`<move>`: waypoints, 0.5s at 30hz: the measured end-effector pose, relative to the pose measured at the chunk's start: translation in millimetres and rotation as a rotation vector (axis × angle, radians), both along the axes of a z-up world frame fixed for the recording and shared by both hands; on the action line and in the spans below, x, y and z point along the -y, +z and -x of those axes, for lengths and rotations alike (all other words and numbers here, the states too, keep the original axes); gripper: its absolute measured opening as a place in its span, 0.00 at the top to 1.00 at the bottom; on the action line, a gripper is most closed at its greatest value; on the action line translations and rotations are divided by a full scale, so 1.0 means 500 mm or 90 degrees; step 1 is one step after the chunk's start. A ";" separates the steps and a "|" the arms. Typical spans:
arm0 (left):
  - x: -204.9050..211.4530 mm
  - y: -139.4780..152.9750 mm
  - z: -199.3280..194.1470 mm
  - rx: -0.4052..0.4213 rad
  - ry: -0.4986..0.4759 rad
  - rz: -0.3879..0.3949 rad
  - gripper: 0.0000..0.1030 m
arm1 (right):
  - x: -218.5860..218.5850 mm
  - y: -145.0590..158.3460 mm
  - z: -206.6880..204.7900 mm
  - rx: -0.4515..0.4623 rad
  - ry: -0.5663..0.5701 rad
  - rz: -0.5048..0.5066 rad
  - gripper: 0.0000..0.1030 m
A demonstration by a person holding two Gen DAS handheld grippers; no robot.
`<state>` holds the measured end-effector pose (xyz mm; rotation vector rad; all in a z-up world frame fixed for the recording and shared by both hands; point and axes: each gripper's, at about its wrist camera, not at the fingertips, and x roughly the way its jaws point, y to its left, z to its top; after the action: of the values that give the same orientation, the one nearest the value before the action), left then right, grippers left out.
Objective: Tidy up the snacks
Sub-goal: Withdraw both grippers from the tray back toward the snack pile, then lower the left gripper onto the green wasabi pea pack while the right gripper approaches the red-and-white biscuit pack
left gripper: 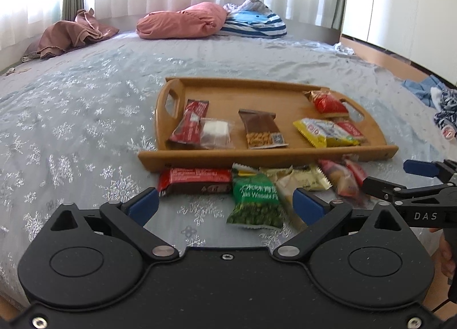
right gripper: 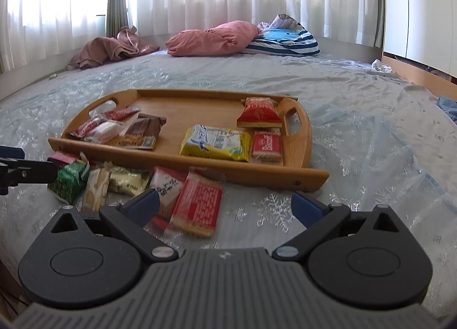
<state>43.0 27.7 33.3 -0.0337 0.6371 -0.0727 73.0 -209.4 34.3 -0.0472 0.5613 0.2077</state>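
A wooden tray [left gripper: 257, 154] [right gripper: 200, 169] lies on the bed with several snack packets in it. In front of it loose packets lie on the sheet: a red-brown bar [left gripper: 194, 180], a green wasabi pea bag [left gripper: 255, 200] [right gripper: 70, 180], pale cream packets [left gripper: 302, 180] [right gripper: 125, 181] and a red biscuit packet [right gripper: 197, 206]. My left gripper [left gripper: 225, 204] stands open just short of the green bag, nothing pressed between its blue pads. My right gripper [right gripper: 225, 204] stands open with the red biscuit packet lying between its fingers, untouched. The right gripper [left gripper: 400, 183] also shows at the right edge of the left wrist view.
Pink pillows [left gripper: 182, 21] [right gripper: 211, 39] and a striped cushion [left gripper: 257, 24] lie at the far side of the bed before white curtains. A brownish cloth [left gripper: 71, 34] sits far left. Blue clothes [left gripper: 437, 100] lie at the right bed edge beside the wooden floor.
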 end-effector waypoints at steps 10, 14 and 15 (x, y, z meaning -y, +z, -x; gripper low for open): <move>0.021 -0.024 -0.003 -0.003 0.023 -0.047 0.28 | -0.024 -0.012 0.025 0.055 -0.064 0.065 0.00; 0.025 -0.027 -0.005 -0.004 0.025 -0.038 0.31 | -0.030 -0.014 0.028 0.060 -0.069 0.070 0.00; 0.027 -0.028 -0.007 -0.003 0.027 -0.040 0.31 | -0.031 -0.013 0.027 0.060 -0.068 0.069 0.00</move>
<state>46.3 14.2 19.2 0.0128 0.6433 -0.0117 59.3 -194.1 27.6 -0.1310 0.4789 0.0703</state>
